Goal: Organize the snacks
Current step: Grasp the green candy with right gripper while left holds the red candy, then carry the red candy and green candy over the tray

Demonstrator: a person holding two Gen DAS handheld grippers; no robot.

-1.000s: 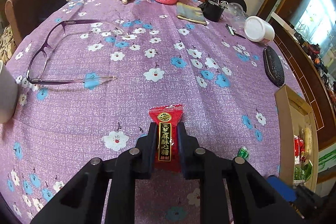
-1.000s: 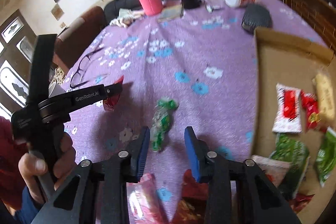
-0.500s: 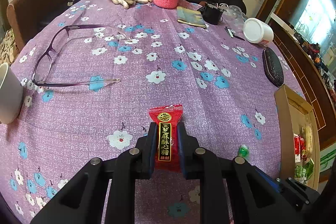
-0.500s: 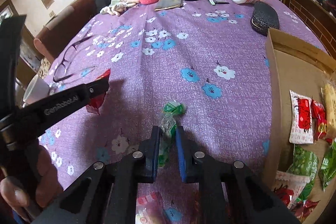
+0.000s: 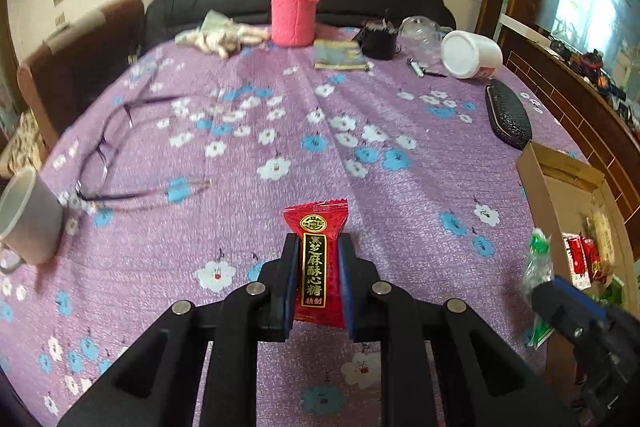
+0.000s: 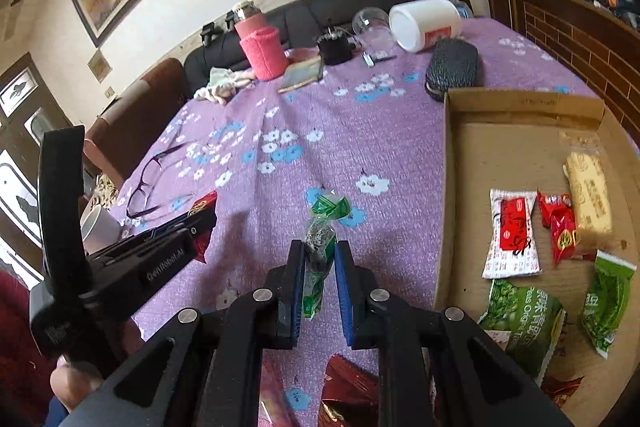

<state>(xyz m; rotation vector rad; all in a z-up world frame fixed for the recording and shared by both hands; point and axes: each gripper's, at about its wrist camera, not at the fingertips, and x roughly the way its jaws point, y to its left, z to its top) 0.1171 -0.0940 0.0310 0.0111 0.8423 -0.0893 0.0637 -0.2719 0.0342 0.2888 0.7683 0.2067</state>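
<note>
My left gripper is shut on a red candy packet with a black and gold label, held upright above the purple flowered tablecloth. In the right wrist view that same left gripper shows at the left with the red candy packet in its tips. My right gripper is shut on a green wrapped candy, lifted off the cloth. An open cardboard box at the right holds several snack packets, red, white and green.
Glasses and a white mug lie at the left. A pink-sleeved flask, a white jar, a black case and gloves sit at the far side. More red wrappers lie below my right gripper.
The right gripper closed on the green candy and lifted it off the cloth. Both grippers rose and tilted, so more of the far wall shows. The left still grips the red candy.
</note>
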